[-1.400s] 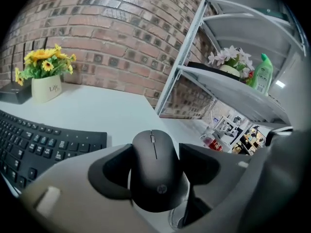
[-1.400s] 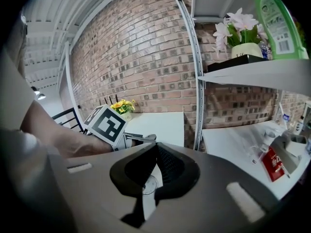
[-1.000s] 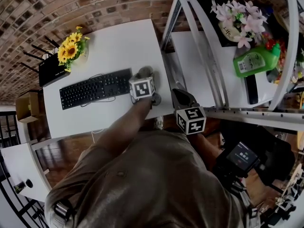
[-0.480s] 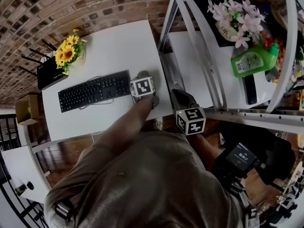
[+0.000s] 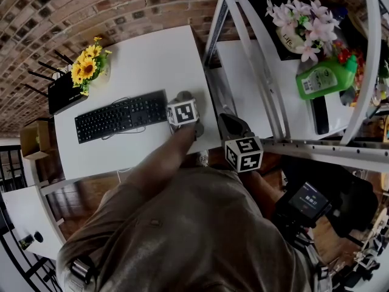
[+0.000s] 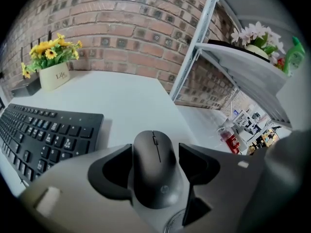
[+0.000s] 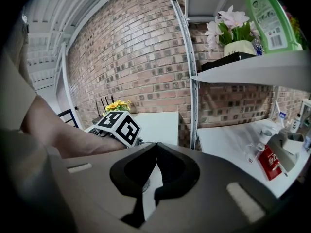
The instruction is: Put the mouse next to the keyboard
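A black mouse (image 6: pixel 154 176) lies on the white table (image 5: pixel 146 59), just right of the black keyboard (image 6: pixel 43 135) (image 5: pixel 120 115). My left gripper (image 6: pixel 154 152) (image 5: pixel 183 97) is shut on the mouse, one jaw pad on each side, low over the tabletop. In the head view the gripper hides the mouse. My right gripper (image 7: pixel 155 147) (image 5: pixel 225 119) hangs off the table's near right corner, shut with nothing between its jaws. In the right gripper view the left gripper's marker cube (image 7: pixel 119 126) and the person's forearm show at the left.
A sunflower pot (image 5: pixel 88 70) (image 6: pixel 51 64) and a black router (image 5: pixel 61 90) stand behind the keyboard by the brick wall. A white shelf upright (image 5: pixel 219 17) borders the table's right edge. The shelf holds pink flowers (image 5: pixel 301 23) and a green bottle (image 5: pixel 325 78).
The left gripper with the mouse has shifted slightly left toward the keyboard's right end, then stayed still. The right gripper has not moved.
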`<state>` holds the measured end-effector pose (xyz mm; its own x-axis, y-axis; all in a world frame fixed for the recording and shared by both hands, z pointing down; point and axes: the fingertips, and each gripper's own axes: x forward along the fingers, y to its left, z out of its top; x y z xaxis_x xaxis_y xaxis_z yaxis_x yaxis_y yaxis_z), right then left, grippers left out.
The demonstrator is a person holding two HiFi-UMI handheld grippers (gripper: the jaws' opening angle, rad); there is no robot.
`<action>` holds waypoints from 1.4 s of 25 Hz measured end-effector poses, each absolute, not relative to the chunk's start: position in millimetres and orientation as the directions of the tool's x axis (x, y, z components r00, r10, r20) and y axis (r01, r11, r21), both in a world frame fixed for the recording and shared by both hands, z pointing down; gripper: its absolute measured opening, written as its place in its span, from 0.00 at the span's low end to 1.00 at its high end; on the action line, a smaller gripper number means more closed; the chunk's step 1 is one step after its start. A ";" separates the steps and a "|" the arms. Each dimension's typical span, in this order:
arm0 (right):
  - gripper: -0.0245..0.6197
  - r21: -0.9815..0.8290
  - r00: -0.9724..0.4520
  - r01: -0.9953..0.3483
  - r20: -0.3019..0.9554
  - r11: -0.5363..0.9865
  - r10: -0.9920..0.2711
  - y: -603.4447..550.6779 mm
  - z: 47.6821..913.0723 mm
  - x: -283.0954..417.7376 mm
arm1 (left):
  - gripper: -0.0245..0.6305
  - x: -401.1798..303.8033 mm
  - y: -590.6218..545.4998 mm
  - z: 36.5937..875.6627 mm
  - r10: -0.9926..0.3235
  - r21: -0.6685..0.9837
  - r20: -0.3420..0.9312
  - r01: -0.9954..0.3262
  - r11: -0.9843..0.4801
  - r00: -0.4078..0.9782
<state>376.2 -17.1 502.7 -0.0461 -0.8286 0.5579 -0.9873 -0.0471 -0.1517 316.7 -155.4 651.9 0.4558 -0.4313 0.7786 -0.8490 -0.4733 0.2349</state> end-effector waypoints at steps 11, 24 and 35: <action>0.06 -0.149 -0.042 -0.988 0.551 -0.049 -0.833 -17.5 500.3 378.6 | 0.49 318.6 -146.8 653.8 -0.403 0.282 0.758 -0.815 -0.505 0.512; 0.06 -0.160 -0.050 -0.986 0.531 -0.042 -0.846 -34.6 496.4 365.9 | 0.49 298.4 -148.0 632.4 -0.425 0.330 0.670 -0.757 -0.564 0.609; 0.05 -0.198 -0.065 -0.979 0.519 -0.046 -0.852 -53.9 501.0 341.8 | 0.07 265.2 -153.4 580.7 -0.461 0.500 0.445 -0.640 -0.583 0.768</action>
<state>341.8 -53.9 501.0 -0.0647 -0.8523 0.5190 -0.9792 -0.0462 -0.1978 265.2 -153.4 580.7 0.7676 -0.4610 0.4452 -0.6402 -0.5833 0.4999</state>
